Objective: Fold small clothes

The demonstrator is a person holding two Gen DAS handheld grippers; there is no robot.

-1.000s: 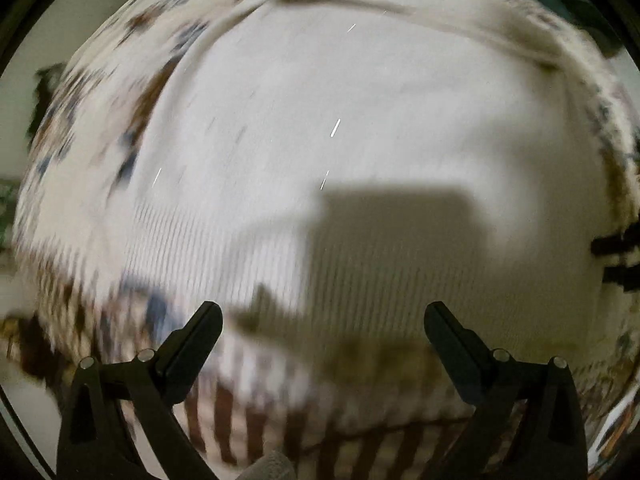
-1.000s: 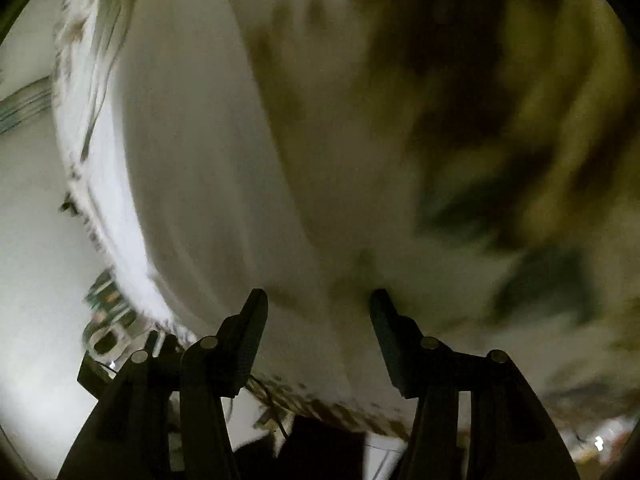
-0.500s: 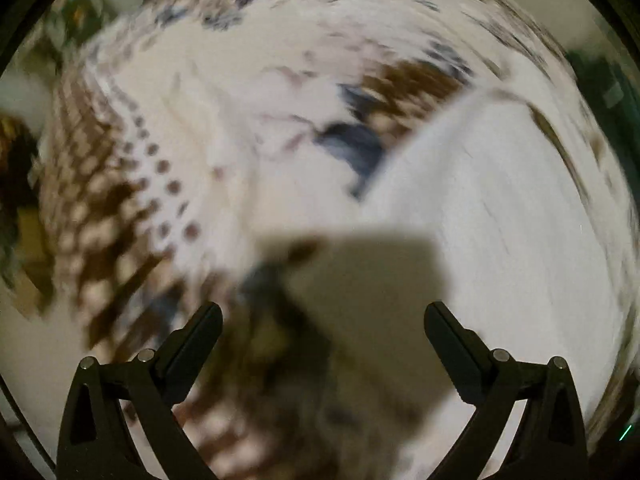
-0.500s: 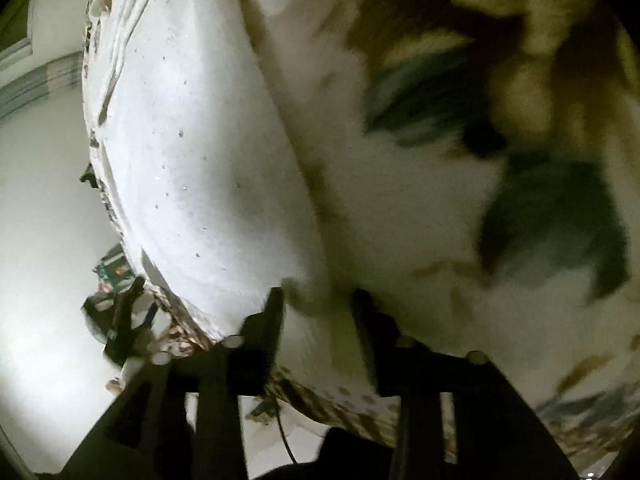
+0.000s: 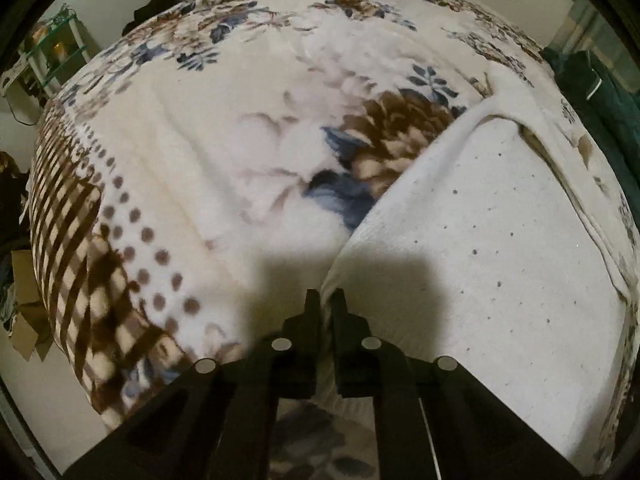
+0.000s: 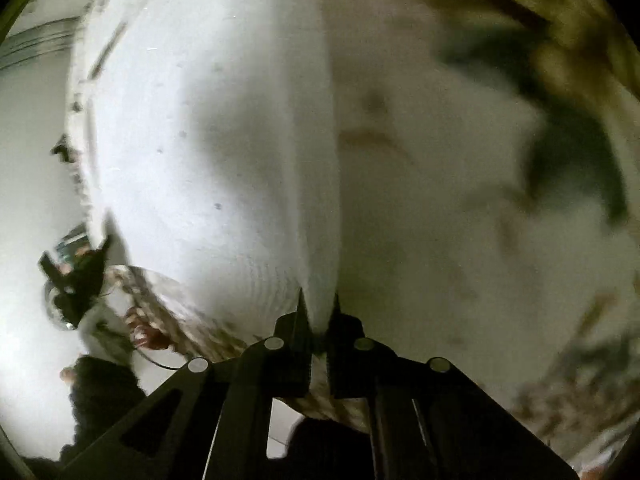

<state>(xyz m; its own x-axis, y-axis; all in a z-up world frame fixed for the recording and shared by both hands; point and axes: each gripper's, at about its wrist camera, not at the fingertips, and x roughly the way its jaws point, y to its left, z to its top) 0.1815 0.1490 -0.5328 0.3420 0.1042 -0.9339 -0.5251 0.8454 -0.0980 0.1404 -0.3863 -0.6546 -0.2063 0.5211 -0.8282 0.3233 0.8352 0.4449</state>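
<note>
From the left wrist camera we see the left hand-held gripper (image 5: 325, 300) with its jaws drawn nearly together, pinching the near corner of a white garment (image 5: 480, 248). The garment (ribbed knit, dotted with small dark specks) lies flat on a bed, spreading from the fingertips toward the upper right. Under it is a cream blanket (image 5: 224, 152) printed with brown and blue flowers and a brown checked border along the left edge. A dark green cloth (image 5: 596, 92) sits at the far right edge of the bed, and a shelf (image 5: 60, 52) stands against the wall at the upper left.

From the right wrist camera, which is blurred, we see the right hand-held gripper (image 6: 318, 308) likewise clamped on an edge of the same white garment (image 6: 208, 140), whose folded edge runs straight up from between the fingertips. The blanket (image 6: 460, 200) fills the right side. At lower left the other hand-held gripper (image 6: 76, 276) shows dimly beside the garment.
</note>
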